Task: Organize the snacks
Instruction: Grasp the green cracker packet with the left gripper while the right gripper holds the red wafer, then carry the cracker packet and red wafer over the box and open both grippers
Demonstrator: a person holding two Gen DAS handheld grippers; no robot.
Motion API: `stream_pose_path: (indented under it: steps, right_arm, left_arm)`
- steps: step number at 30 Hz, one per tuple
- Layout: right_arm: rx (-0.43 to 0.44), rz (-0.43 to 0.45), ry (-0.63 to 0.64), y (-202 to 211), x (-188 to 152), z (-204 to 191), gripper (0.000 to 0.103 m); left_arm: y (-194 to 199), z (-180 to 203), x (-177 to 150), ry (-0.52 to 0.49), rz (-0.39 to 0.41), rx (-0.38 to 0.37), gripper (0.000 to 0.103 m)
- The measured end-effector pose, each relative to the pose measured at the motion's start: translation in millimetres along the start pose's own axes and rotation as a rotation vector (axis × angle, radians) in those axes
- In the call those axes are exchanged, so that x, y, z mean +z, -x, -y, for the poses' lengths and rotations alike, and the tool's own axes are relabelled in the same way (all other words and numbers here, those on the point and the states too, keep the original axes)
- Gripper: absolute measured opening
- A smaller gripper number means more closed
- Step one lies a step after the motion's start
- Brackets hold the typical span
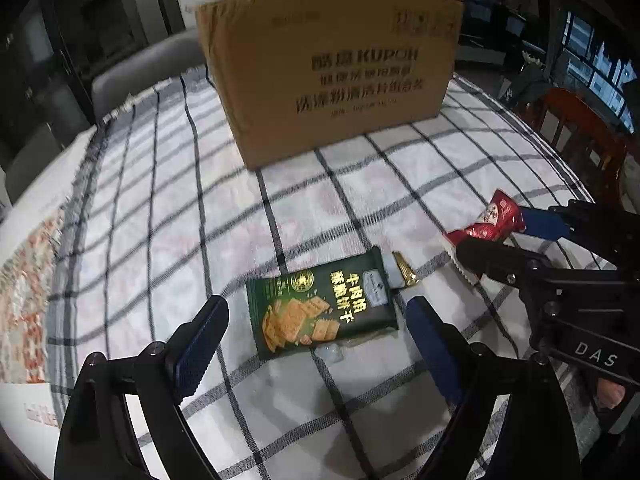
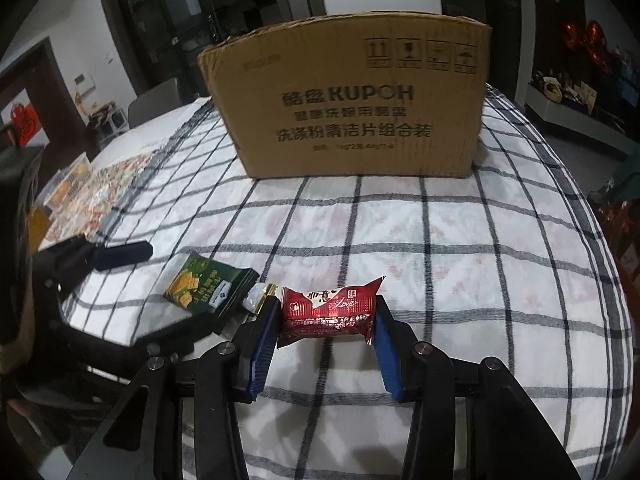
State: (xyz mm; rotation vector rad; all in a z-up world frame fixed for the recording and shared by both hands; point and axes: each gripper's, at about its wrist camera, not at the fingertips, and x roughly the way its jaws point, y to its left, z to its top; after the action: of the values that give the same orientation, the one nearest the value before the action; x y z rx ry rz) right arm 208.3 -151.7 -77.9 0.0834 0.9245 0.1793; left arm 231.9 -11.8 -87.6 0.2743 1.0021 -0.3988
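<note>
A green cracker packet [image 1: 320, 308] lies flat on the checked tablecloth [image 1: 160, 200], between the open fingers of my left gripper [image 1: 318, 322], which is empty. The packet also shows in the right wrist view [image 2: 208, 288]. A small gold and white wrapped candy [image 1: 402, 270] lies at its far end. My right gripper [image 2: 326, 312] is shut on a red snack packet [image 2: 330, 306], gripped at both ends just above the cloth. In the left wrist view the red packet [image 1: 494, 220] and the right gripper [image 1: 504, 236] are at the right.
A large brown cardboard box [image 1: 328, 72] stands at the back of the table, its top hidden from view. A floral cloth [image 2: 100, 192] with a clear container [image 2: 68, 184] lies at the left. Chairs [image 1: 580, 136] stand around the table edges.
</note>
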Motion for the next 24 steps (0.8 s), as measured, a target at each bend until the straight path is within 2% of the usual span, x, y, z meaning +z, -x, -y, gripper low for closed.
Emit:
stream_pose_path:
  steps: [5,14,24]
  right_arm:
    - [-0.032,0.007,0.026,-1.3,7.2,-4.6,0.046]
    - [-0.044,0.007,0.02,-5.3,12.3,1.1,0.046]
    - [-0.042,-0.009,0.015,-9.1,5.8,2.6,0.046]
  left_arm:
    - [-16.0,-14.6,-0.4,0.101,-0.034,-0.072,0.091]
    - [-26.4,-14.1,1.5,0.15,-0.059,-0.048,0.092]
    - [-23.7,-13.1,-4.6,0.155,-0.034,-0.053,0.078]
